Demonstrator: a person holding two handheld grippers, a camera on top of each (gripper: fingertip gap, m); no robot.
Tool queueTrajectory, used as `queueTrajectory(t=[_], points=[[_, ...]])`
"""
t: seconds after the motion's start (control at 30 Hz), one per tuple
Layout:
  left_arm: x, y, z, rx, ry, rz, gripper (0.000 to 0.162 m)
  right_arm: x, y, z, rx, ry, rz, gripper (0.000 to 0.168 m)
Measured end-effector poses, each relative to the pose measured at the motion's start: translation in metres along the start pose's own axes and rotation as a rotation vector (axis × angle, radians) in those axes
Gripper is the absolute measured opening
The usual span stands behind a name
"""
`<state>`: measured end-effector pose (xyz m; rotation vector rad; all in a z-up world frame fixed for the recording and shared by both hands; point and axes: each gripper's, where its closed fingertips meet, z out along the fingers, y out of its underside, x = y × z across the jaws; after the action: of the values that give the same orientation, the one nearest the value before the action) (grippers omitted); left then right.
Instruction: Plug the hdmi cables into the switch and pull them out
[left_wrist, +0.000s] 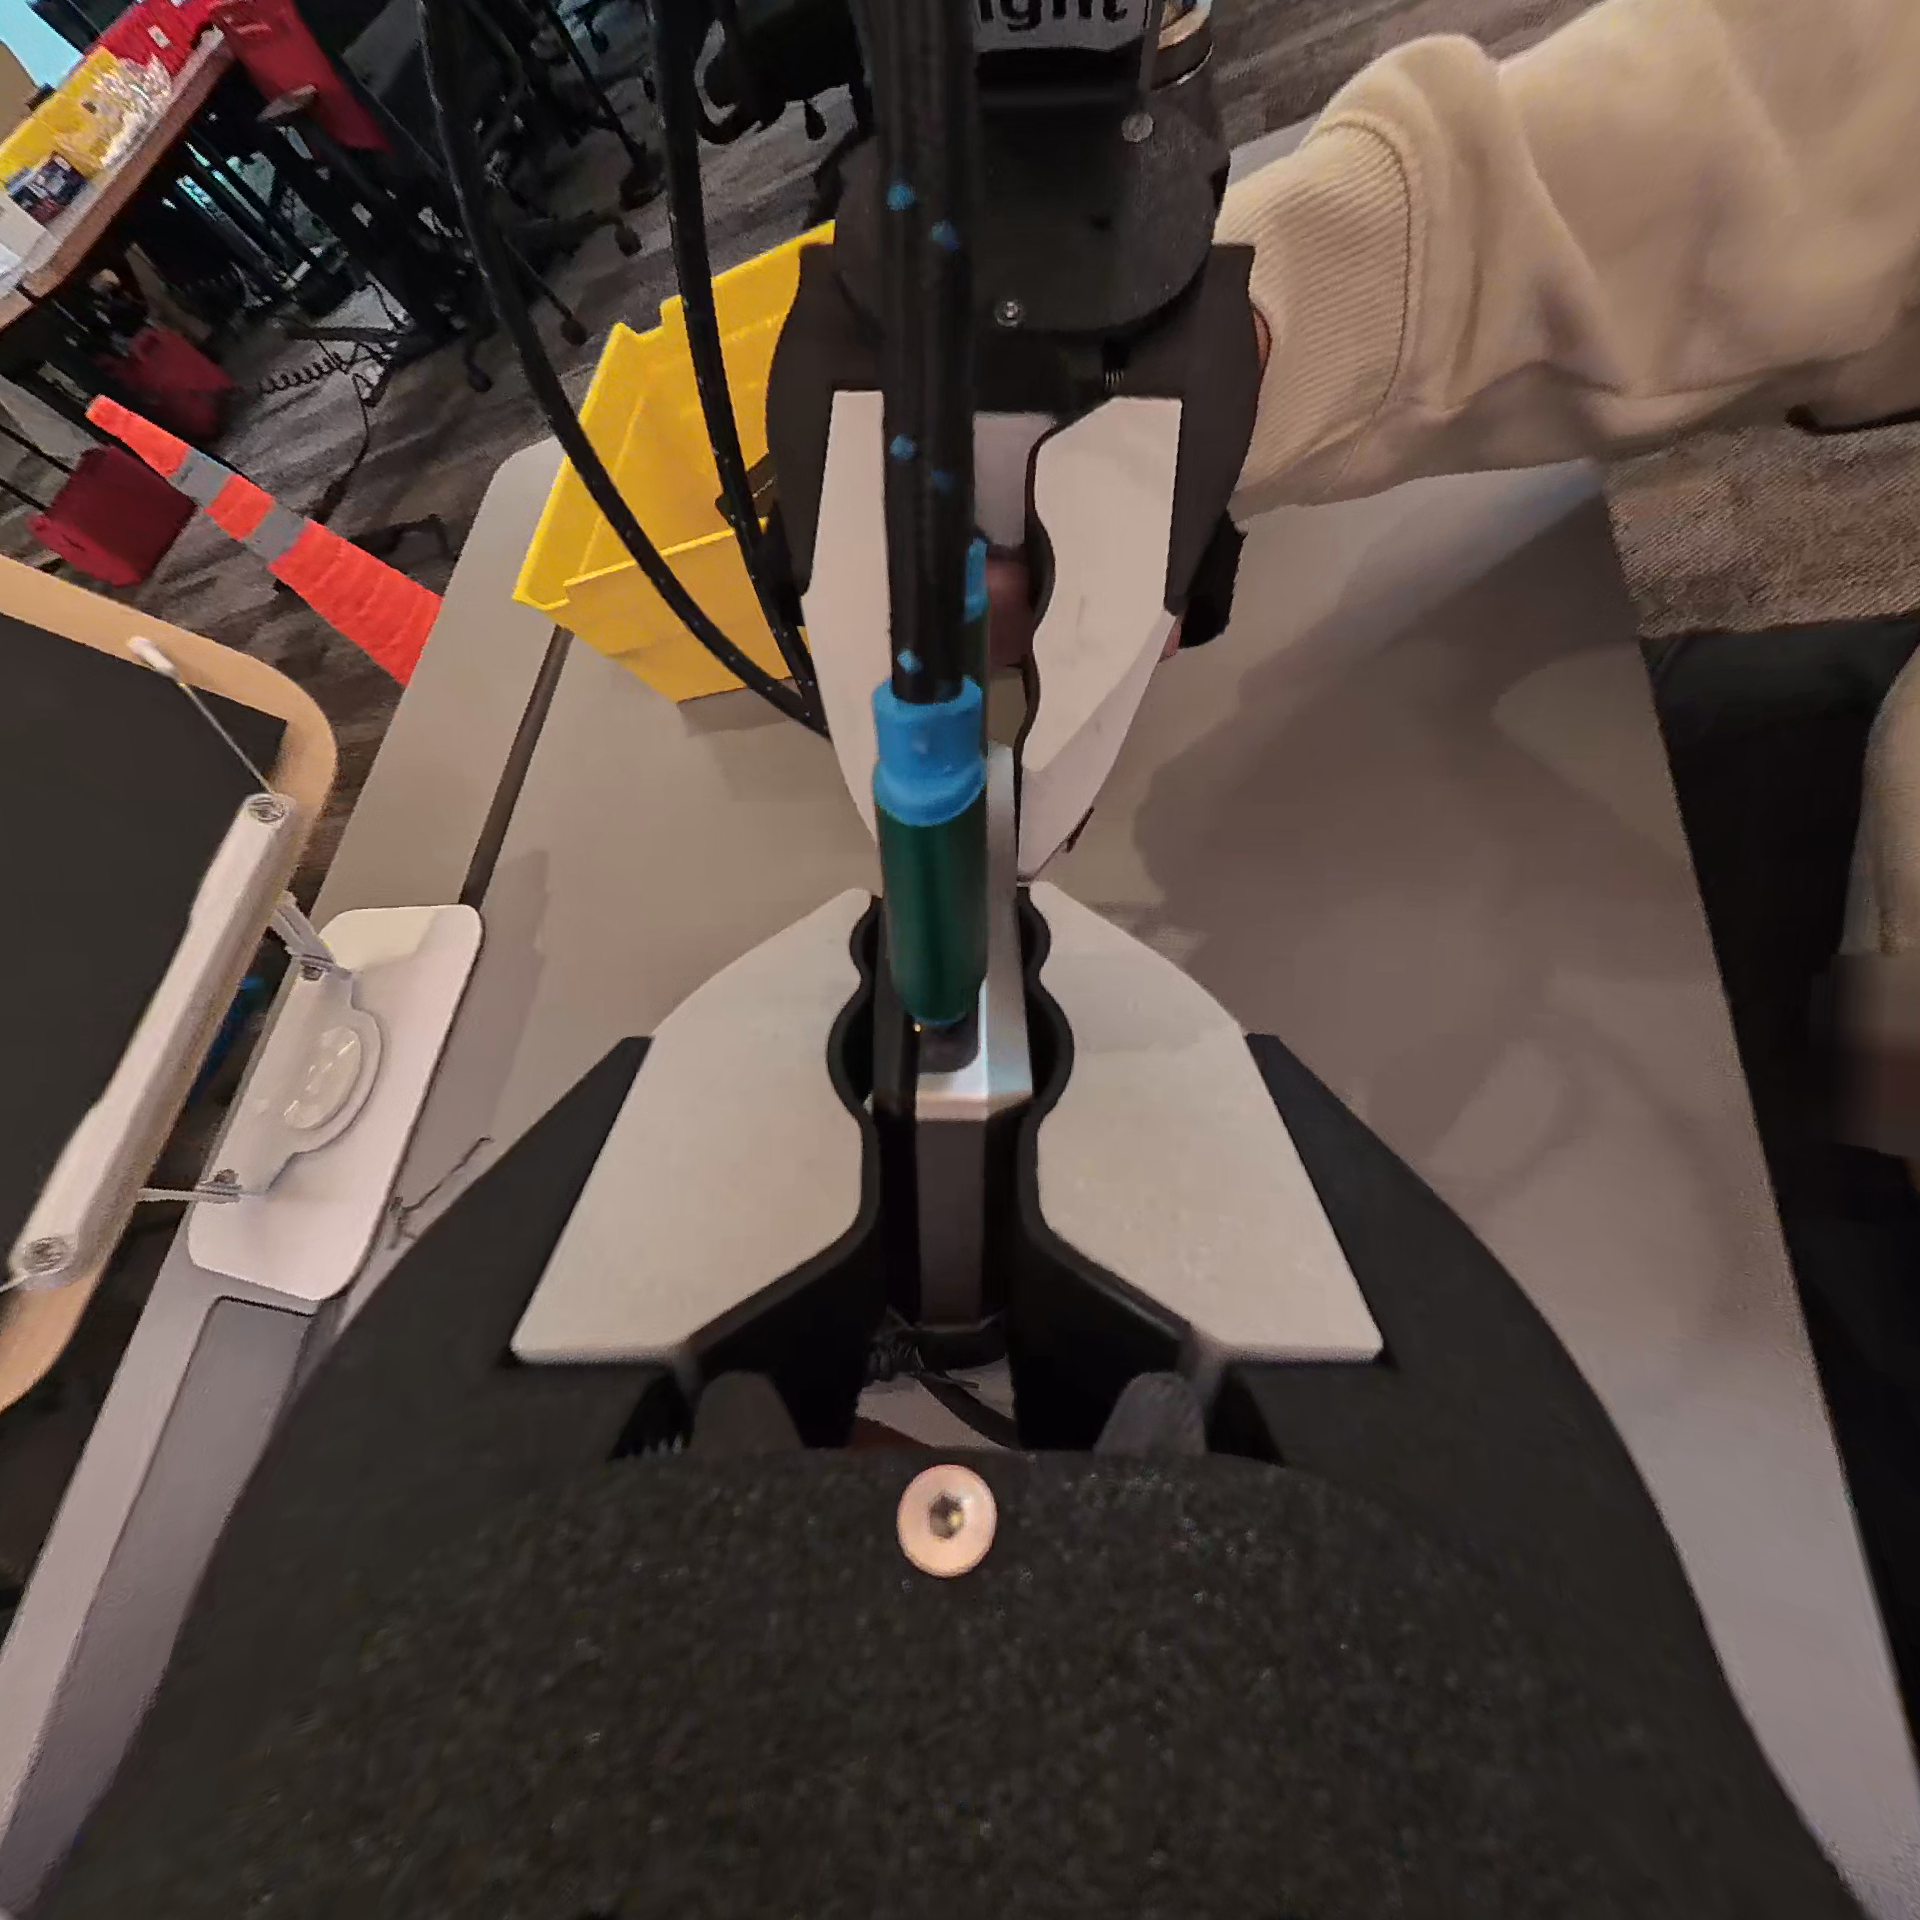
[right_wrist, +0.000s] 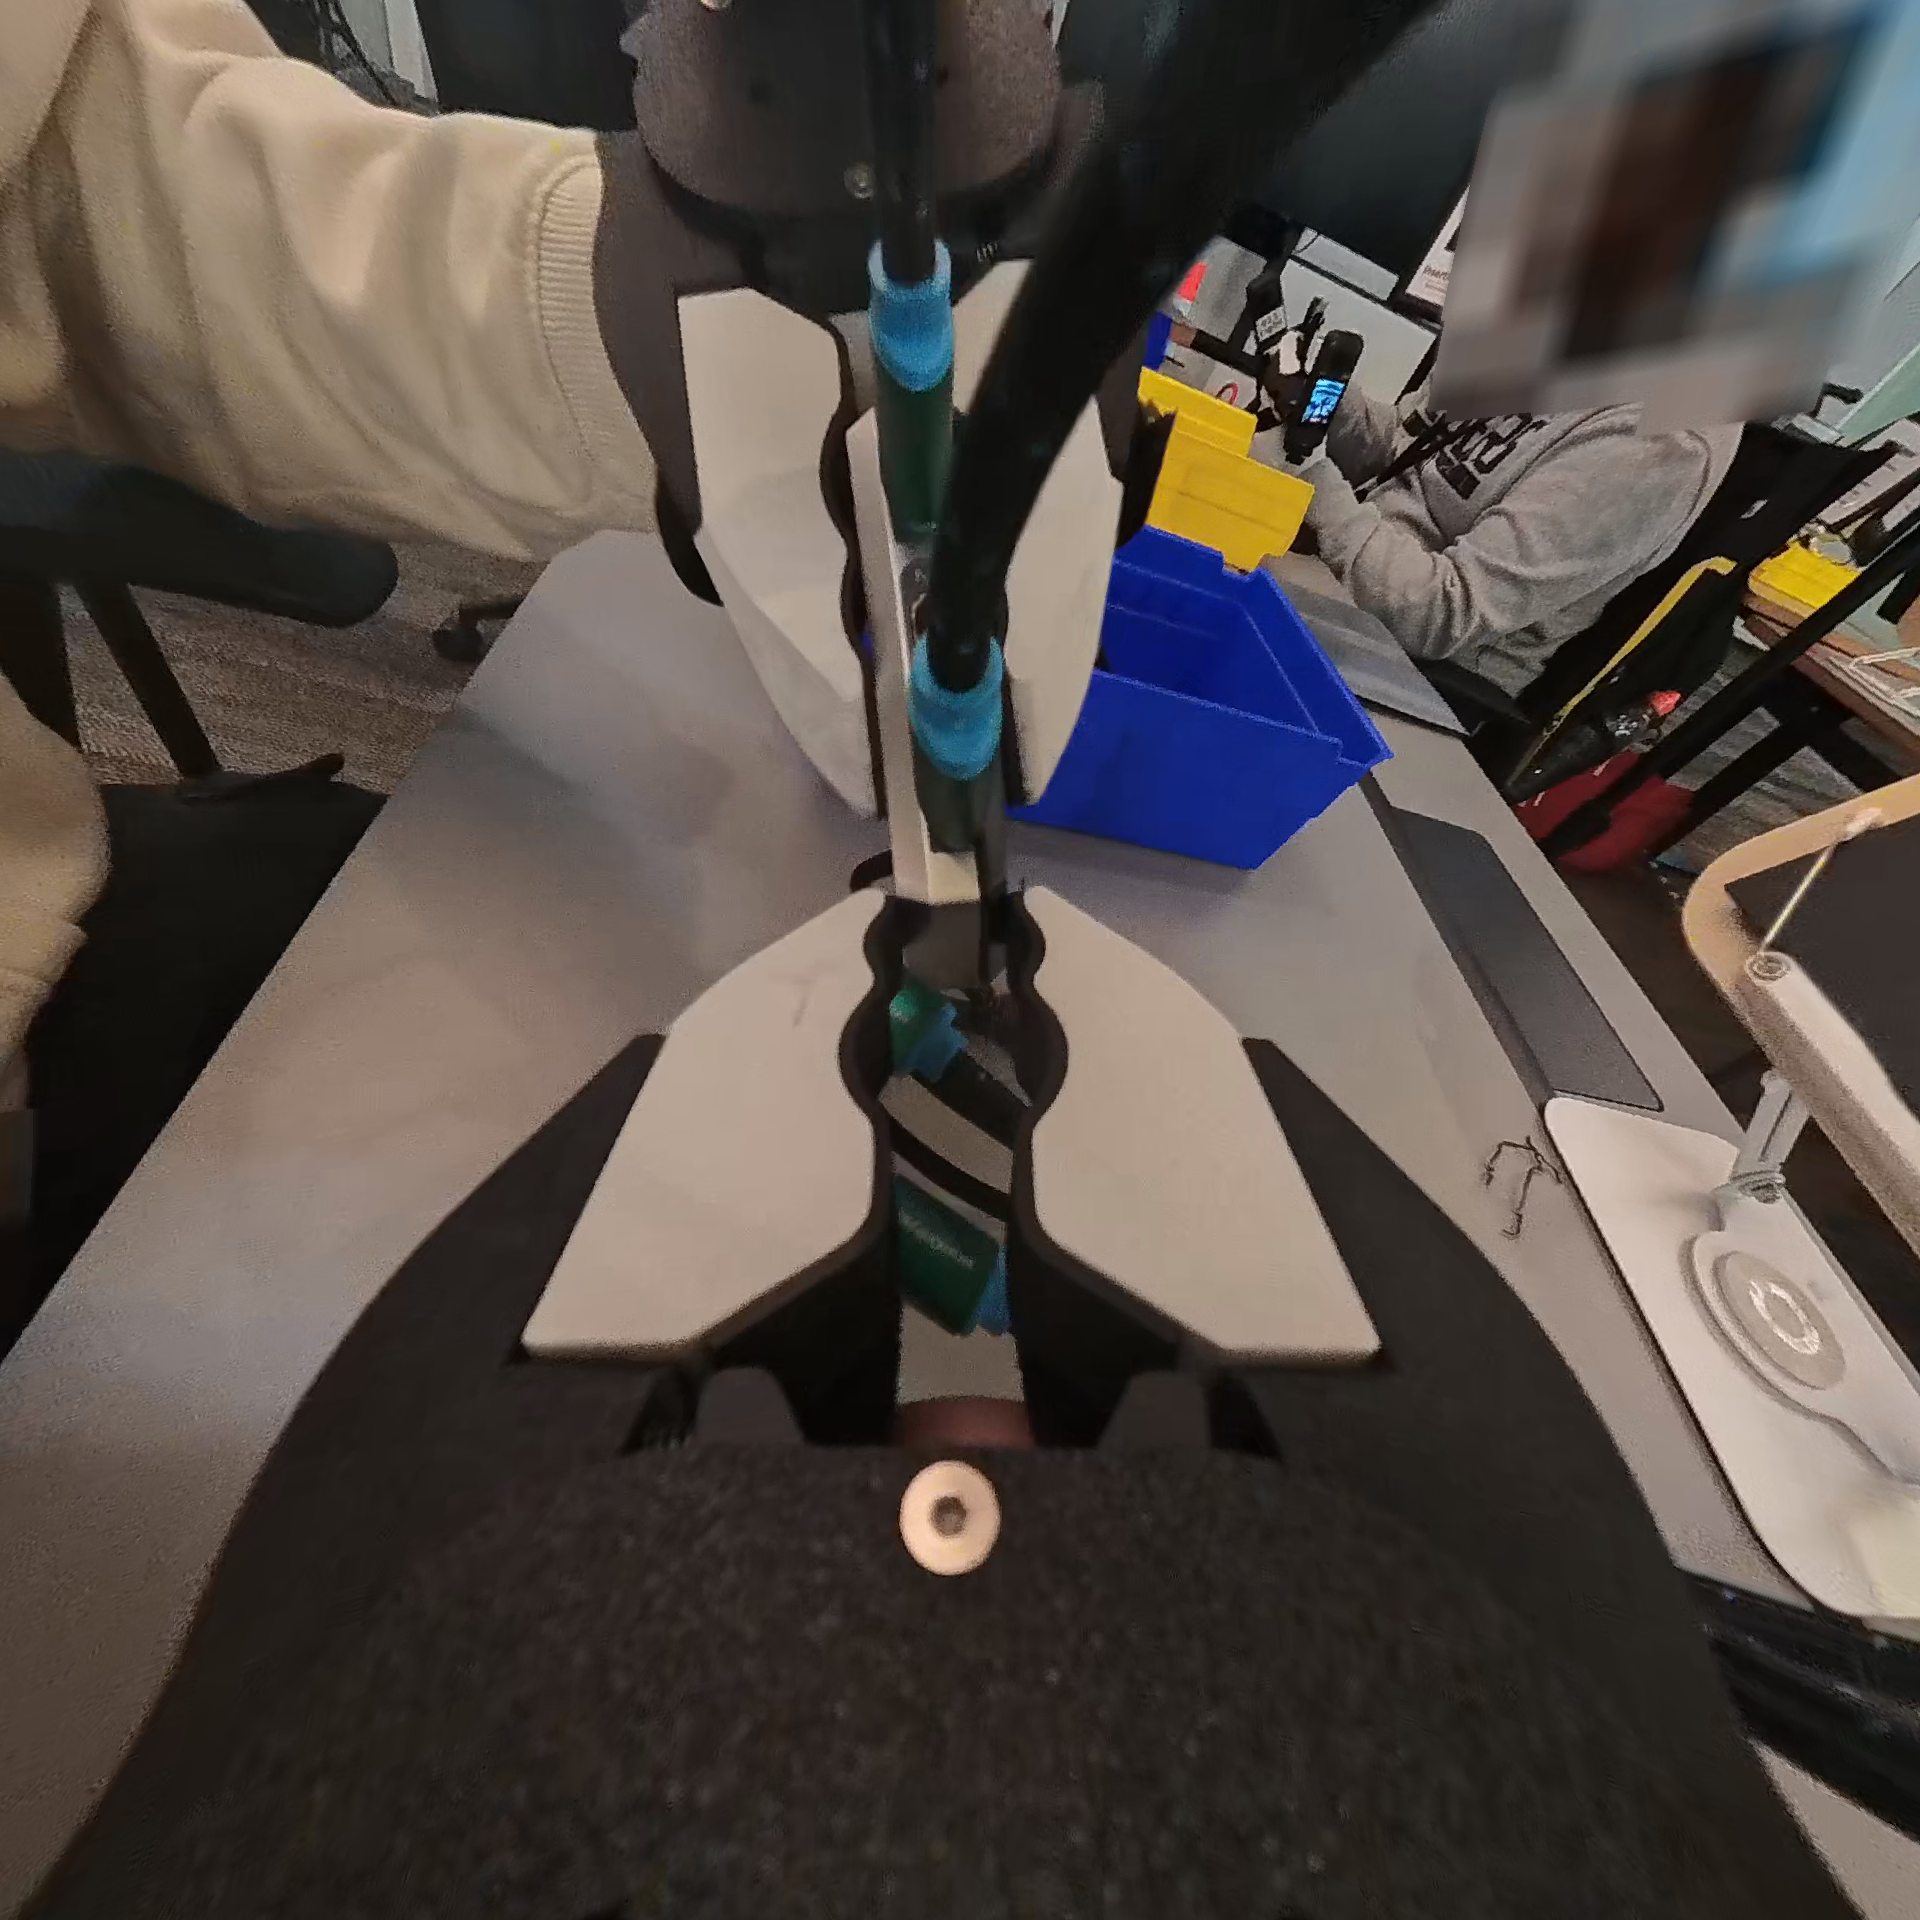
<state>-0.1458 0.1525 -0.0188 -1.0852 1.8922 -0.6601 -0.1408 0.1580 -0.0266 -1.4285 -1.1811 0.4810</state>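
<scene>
My left gripper (left_wrist: 951, 914) is shut on a silver HDMI switch (left_wrist: 1003, 1060) and holds it above the grey table (left_wrist: 1351, 935). A green plug with a blue boot (left_wrist: 930, 914) sits in the switch by my left fingertips. A second such plug (right_wrist: 954, 717) sits in it nearer the right gripper, and their black cables run upward. My right gripper (right_wrist: 958, 914) faces the left one with its jaws a little apart. Its tips flank the switch's free end (right_wrist: 912, 821) and grip nothing that I can see. Loose green plugs (right_wrist: 935, 1252) show through its gap.
A yellow bin (left_wrist: 644, 520) and a blue bin (right_wrist: 1195, 748) stand on the table behind the grippers. A white stand base (left_wrist: 343, 1091) sits at one table edge. A person in a grey hoodie (right_wrist: 1507, 520) sits at another desk. Cream sleeves (left_wrist: 1558, 260) hold the grippers. My two grippers' fingertips are within a few centimetres of each other.
</scene>
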Motion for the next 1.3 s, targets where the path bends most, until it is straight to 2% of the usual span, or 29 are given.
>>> queueTrajectory(t=[0.1, 0.2, 0.3, 0.4, 0.47, 0.6, 0.67, 0.77, 0.83, 0.87, 0.97, 1.1, 1.3], points=[[-0.012, 0.004, 0.005, -0.03, -0.14, 0.115, 0.023, 0.013, 0.005, -0.001, -0.029, 0.107, 0.04, 0.02], [-0.037, 0.02, 0.014, -0.139, -0.393, 0.267, 0.023, 0.019, 0.017, -0.016, -0.093, 0.222, 0.099, 0.022], [-0.058, 0.039, 0.024, -0.215, -0.617, 0.365, 0.023, 0.003, 0.028, -0.029, -0.078, 0.301, 0.21, 0.028], [-0.064, 0.06, 0.04, -0.266, -0.738, 0.402, 0.023, -0.033, 0.032, -0.021, -0.042, 0.283, 0.396, 0.033], [-0.058, 0.071, 0.053, -0.292, -0.741, 0.435, 0.023, -0.042, 0.034, -0.019, -0.083, 0.351, 0.422, 0.037], [-0.04, 0.084, 0.068, -0.353, -0.714, 0.566, 0.022, -0.022, -0.01, -0.044, -0.075, 0.479, 0.354, 0.028], [-0.034, 0.086, 0.071, -0.363, -0.709, 0.592, 0.022, -0.007, -0.02, -0.052, -0.098, 0.45, 0.403, 0.023], [-0.03, 0.084, 0.072, -0.37, -0.722, 0.608, 0.022, -0.008, 0.008, -0.029, -0.275, 0.262, 0.594, 0.033], [-0.028, 0.083, 0.071, -0.371, -0.731, 0.627, 0.022, -0.016, 0.03, -0.009, -0.383, 0.188, 0.683, 0.042], [-0.028, 0.083, 0.07, -0.371, -0.737, 0.629, 0.022, -0.02, 0.035, -0.001, -0.404, 0.172, 0.707, 0.041], [-0.028, 0.083, 0.068, -0.369, -0.748, 0.633, 0.022, -0.02, 0.048, 0.015, -0.442, 0.217, 0.714, 0.037], [-0.027, 0.08, 0.067, -0.361, -0.755, 0.636, 0.022, -0.016, 0.07, 0.019, -0.572, 0.333, 0.593, 0.033], [-0.031, 0.081, 0.066, -0.328, -0.749, 0.564, 0.023, -0.014, 0.066, 0.025, -0.5, 0.398, 0.465, 0.024]])
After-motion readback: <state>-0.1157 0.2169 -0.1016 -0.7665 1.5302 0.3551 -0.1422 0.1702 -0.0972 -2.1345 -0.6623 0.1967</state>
